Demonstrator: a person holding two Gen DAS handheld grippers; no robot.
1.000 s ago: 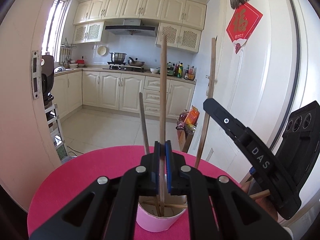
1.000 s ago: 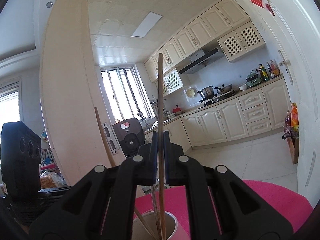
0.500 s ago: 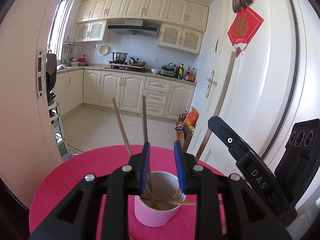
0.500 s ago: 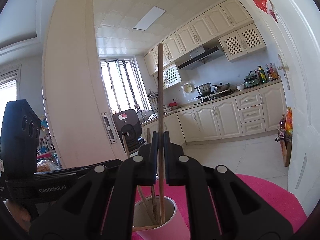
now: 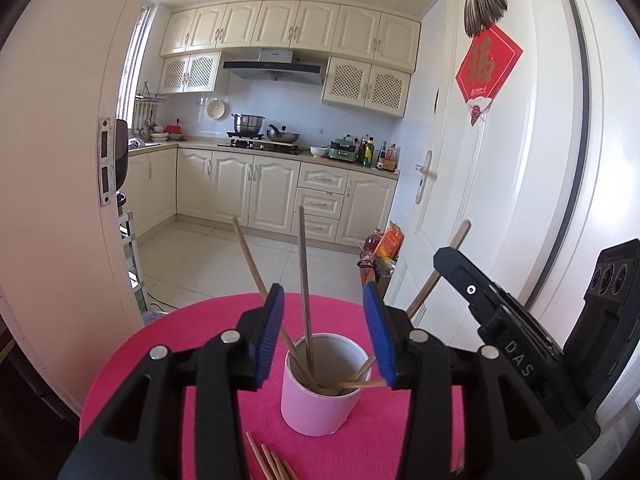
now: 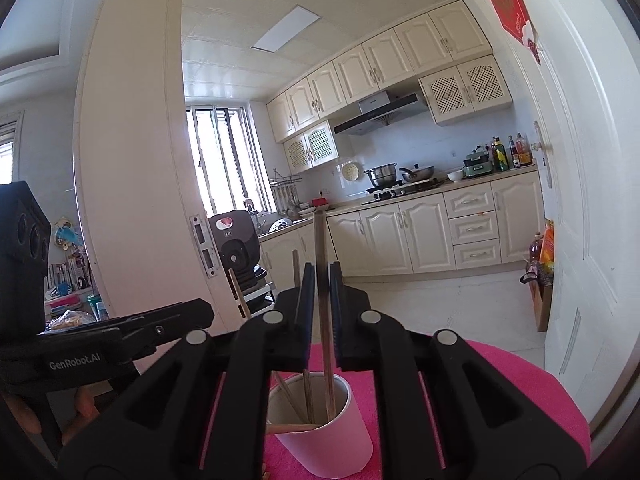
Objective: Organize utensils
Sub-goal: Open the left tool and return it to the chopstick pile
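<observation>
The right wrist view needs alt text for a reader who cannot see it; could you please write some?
The right gripper, shut on a wooden chopstick, holds its lower end inside a pink paper cup on a pink round table. Other chopsticks lean in the cup, the left gripper sits at the left edge, and a cream-cabinet kitchen lies behind.

R claw pinches upright chopstick, tip inside white cup w/ other sticks.
</observation>
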